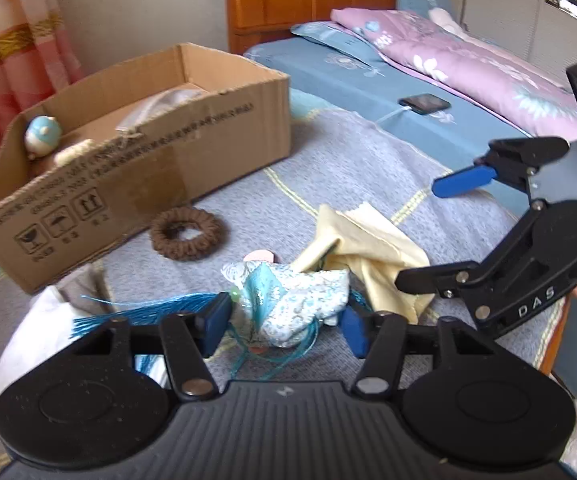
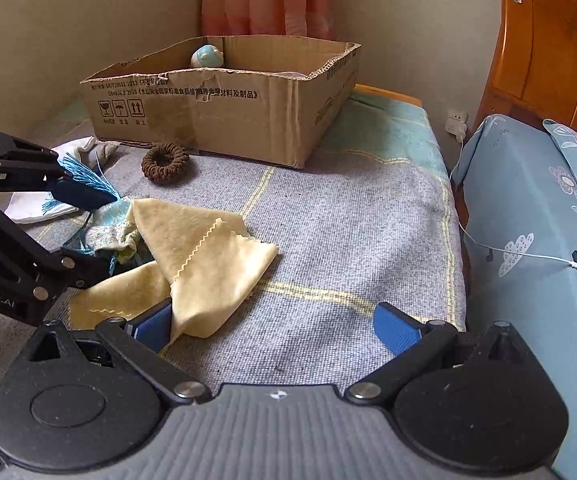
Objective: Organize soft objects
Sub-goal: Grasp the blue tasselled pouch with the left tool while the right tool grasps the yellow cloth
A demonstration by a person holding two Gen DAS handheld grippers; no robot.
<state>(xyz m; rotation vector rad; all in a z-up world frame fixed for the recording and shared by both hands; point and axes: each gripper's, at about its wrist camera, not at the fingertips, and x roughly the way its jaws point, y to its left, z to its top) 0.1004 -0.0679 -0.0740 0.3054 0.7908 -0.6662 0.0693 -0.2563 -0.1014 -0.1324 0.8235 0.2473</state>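
A blue floral sachet with a turquoise tassel (image 1: 288,300) lies on the grey blanket, between the fingers of my left gripper (image 1: 284,328), which stand open around it, close to its sides. It also shows in the right wrist view (image 2: 112,236). A yellow cloth (image 2: 204,264) lies crumpled beside it. My right gripper (image 2: 276,328) is open and empty; its left fingertip (image 2: 154,326) touches the cloth's edge. A brown scrunchie (image 1: 187,233) lies in front of the cardboard box (image 1: 192,148), which holds a small blue plush toy (image 1: 42,134) and white fabric.
A white cloth (image 2: 44,206) lies at the blanket's left. To the right is a bed with a blue sheet (image 2: 528,216), a pink quilt (image 1: 468,68) and a phone on a charging cable (image 1: 424,103). A wall and curtain stand behind the box.
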